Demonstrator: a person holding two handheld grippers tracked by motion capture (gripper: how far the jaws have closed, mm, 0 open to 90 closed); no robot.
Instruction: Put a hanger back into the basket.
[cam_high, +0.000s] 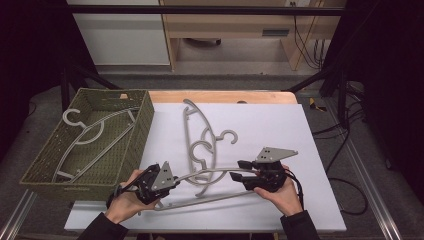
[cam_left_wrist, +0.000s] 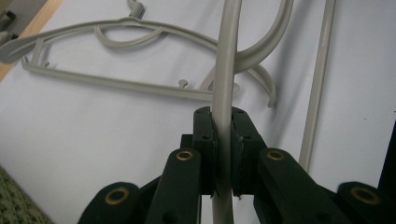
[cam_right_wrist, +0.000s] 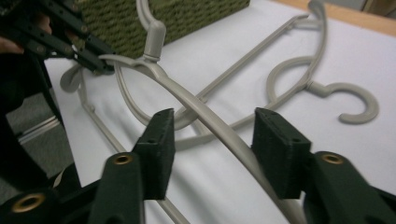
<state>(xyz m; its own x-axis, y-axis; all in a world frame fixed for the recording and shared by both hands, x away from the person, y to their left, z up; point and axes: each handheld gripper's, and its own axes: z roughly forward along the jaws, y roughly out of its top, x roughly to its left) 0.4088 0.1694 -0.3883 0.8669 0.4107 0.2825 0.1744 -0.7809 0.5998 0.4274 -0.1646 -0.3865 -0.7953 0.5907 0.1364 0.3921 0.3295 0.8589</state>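
A grey plastic hanger (cam_high: 205, 173) hangs just above the white board near the front edge. My left gripper (cam_high: 172, 181) is shut on its left shoulder; in the left gripper view the pads (cam_left_wrist: 206, 140) pinch the grey arm (cam_left_wrist: 226, 60). My right gripper (cam_high: 240, 170) stands open around the hanger's other arm. In the right gripper view that arm (cam_right_wrist: 187, 100) passes between the two pads (cam_right_wrist: 161, 140) without either one pressing on it. The left gripper (cam_right_wrist: 100, 65) also appears there, at the far end of the hanger.
A second grey hanger (cam_high: 192, 135) lies flat on the white board (cam_high: 300, 150) beyond the held one. A green woven basket (cam_high: 142, 125) at the left holds another hanger (cam_high: 90, 135). Cables lie on the floor at the right.
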